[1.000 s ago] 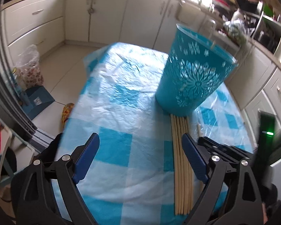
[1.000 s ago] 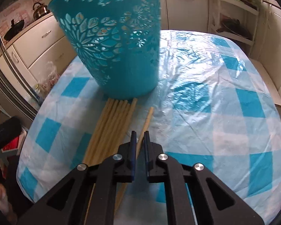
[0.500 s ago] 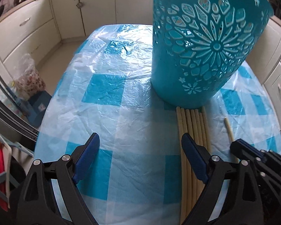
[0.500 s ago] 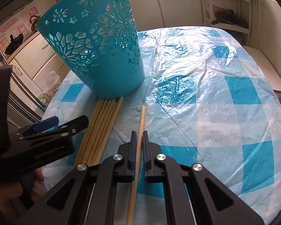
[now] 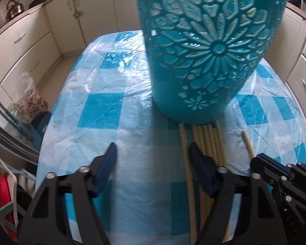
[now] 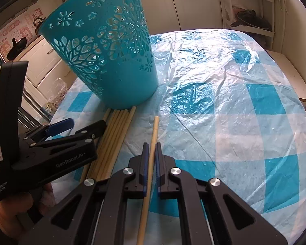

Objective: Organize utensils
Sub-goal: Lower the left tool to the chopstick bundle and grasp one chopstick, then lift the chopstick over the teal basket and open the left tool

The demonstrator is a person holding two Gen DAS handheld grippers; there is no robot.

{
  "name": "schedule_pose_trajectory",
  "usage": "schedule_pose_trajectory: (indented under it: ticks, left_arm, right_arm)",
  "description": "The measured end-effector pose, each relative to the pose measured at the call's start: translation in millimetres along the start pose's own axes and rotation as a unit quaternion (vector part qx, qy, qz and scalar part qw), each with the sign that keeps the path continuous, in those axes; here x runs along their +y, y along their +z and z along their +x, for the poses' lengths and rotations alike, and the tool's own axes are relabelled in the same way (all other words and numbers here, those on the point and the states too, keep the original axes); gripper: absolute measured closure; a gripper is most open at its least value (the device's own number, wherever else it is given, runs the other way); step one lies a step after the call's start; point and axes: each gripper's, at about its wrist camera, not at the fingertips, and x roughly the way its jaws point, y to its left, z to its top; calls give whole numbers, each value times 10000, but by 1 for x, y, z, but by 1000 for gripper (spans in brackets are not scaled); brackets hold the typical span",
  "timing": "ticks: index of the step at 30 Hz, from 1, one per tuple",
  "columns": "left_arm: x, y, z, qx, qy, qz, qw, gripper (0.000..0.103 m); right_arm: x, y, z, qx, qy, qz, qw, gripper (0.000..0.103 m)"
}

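Observation:
A teal cut-out basket (image 5: 210,47) (image 6: 112,51) stands upright on the table. Against its base lies a bundle of several pale wooden chopsticks (image 5: 212,140) (image 6: 116,134). My left gripper (image 5: 153,151) (image 6: 81,125) hovers low at the bundle's left edge, jaws closing. One chopstick (image 5: 184,151), split off from the bundle, lies between them beside the right pad, and the pads do not press it. My right gripper (image 6: 151,149) (image 5: 257,159) is shut on a single chopstick (image 6: 155,130) (image 5: 247,143) lying apart to the right, its far end pointing towards the basket.
The table (image 6: 244,122) has a blue-and-white checked cloth under crinkled clear plastic. Cream cabinets (image 5: 26,47) ring the room, with a kettle (image 5: 14,9) on the counter. A filled plastic bag (image 5: 29,98) sits on the floor left. A hand (image 6: 4,220) grips the left tool.
My left gripper has come in close and low towards the basket and the bundle, and its jaws have narrowed. One chopstick now lies apart from the bundle. The right gripper stays shut on its chopstick.

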Motion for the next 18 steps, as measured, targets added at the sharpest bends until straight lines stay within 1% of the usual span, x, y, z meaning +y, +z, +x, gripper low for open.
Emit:
schedule_pose_trajectory:
  ticks: [1,2,3,4,5,6,8,10,13,16,18]
  left_arm:
    - [-2,1,0,-29,-64,73,9999,54]
    - [-4,1,-1,-36,-112,134,9998,68]
    - [-6,1,-2,-33,-171,210,9996,76]
    - [-9,1,-3,-15,-282,304,9991,91]
    - [-10,1,-3,12,-356,356,9987,96]
    - [-10,1,-4,66,-443,399,9982,97]
    - [-3,-1,-8,215,-688,248,9971,98]
    - [10,-4,-17,221,-914,-9,9956,98]
    - [32,-8,-45,132,-1198,-319,9922,98]
    - [54,3,-88,-245,-1471,-581,9871,98]
    - [65,19,-125,-732,-1649,-717,9810,98]
  right_arm:
    - [0,0,0,-6,2,6,10000,96]
    - [0,0,0,-11,-2,3,10000,96]
    - [0,1,1,-13,-5,1,10000,96]
    - [1,1,0,-16,-6,0,10000,96]
    - [1,1,1,-21,-5,1,10000,96]
    - [1,1,1,-28,-3,5,10000,96]
    - [0,2,1,-42,7,14,10000,96]
    - [-1,2,1,-44,35,49,10000,96]
    - [-2,1,0,-50,60,93,9999,96]
    - [-3,0,-1,-57,65,123,9999,96]
    - [-3,0,-1,-61,72,140,9999,96]
